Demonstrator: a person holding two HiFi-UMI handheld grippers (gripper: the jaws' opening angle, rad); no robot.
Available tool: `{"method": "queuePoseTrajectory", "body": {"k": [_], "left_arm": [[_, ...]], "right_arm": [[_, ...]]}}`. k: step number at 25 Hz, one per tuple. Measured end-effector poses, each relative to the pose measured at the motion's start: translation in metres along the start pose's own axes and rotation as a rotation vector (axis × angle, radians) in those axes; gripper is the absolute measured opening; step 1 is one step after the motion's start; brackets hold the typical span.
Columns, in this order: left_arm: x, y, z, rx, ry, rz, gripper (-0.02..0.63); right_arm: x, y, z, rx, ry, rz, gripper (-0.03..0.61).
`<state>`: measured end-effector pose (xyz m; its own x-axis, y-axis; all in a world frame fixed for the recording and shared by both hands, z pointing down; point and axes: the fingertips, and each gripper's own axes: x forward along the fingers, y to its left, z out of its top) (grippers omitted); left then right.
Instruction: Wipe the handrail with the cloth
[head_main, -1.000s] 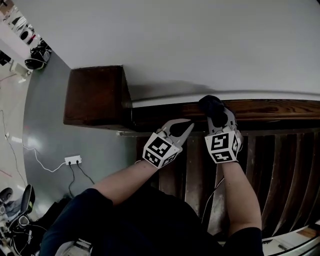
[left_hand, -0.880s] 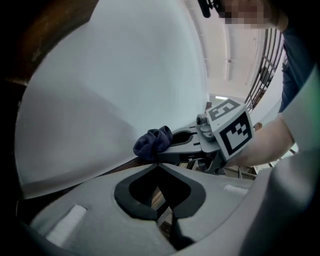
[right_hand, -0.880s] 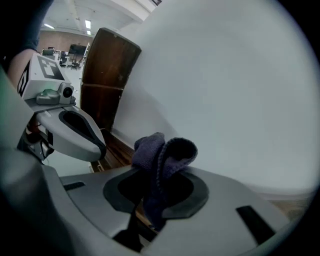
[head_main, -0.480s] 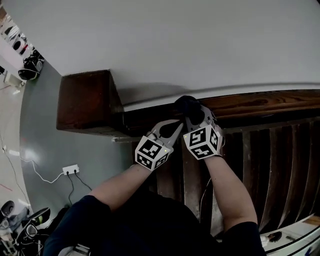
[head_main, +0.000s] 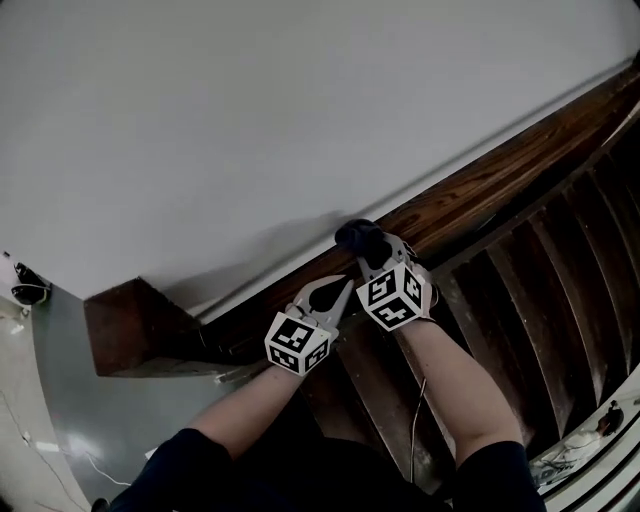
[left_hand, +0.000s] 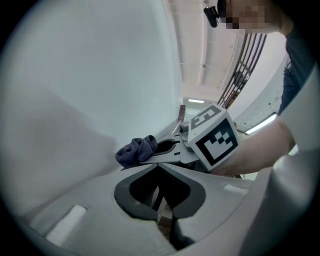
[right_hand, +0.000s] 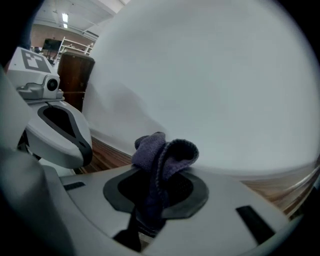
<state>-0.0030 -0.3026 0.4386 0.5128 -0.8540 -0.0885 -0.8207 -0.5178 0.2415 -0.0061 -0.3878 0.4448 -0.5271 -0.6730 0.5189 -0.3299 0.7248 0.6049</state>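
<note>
The dark wooden handrail (head_main: 480, 190) slants from lower left to upper right along a white wall. My right gripper (head_main: 372, 252) is shut on a dark blue-grey cloth (head_main: 358, 236), which is bunched at the jaw tips and pressed on top of the rail. The right gripper view shows the cloth (right_hand: 162, 155) folded over the jaws, with rail wood (right_hand: 107, 156) below it. My left gripper (head_main: 338, 290) hovers just left of and below the right one, shut with nothing in it. In the left gripper view its jaws (left_hand: 159, 166) meet, with the cloth (left_hand: 136, 150) just beyond.
A square dark newel post (head_main: 130, 325) ends the rail at lower left. Dark balusters (head_main: 520, 300) run below the rail on the right. The white wall (head_main: 250, 120) rises right behind the rail. Grey floor (head_main: 70, 420) lies at the lower left.
The head view has swung, so the rail now slants upward to the right. The right gripper with the cloth has slid left along the rail, closer to the left gripper.
</note>
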Motion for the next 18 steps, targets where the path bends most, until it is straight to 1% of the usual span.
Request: {"method": "queuePoseTrajectory", "body": {"k": [5, 9, 18], "left_arm": [[0.045, -0.036, 0.026, 0.032, -0.006, -0.108, 0.003], [0.074, -0.049, 0.047, 0.063, -0.006, -0.187, 0.003], [0.116, -0.082, 0.074, 0.127, -0.003, -0.276, 0.003]], "right_arm": [[-0.018, -0.054, -0.015, -0.011, 0.019, -0.078, 0.098], [-0.028, -0.101, -0.021, 0.021, 0.034, -0.160, 0.098], [-0.058, -0.181, -0.050, 0.087, 0.078, -0.284, 0.098]]}}
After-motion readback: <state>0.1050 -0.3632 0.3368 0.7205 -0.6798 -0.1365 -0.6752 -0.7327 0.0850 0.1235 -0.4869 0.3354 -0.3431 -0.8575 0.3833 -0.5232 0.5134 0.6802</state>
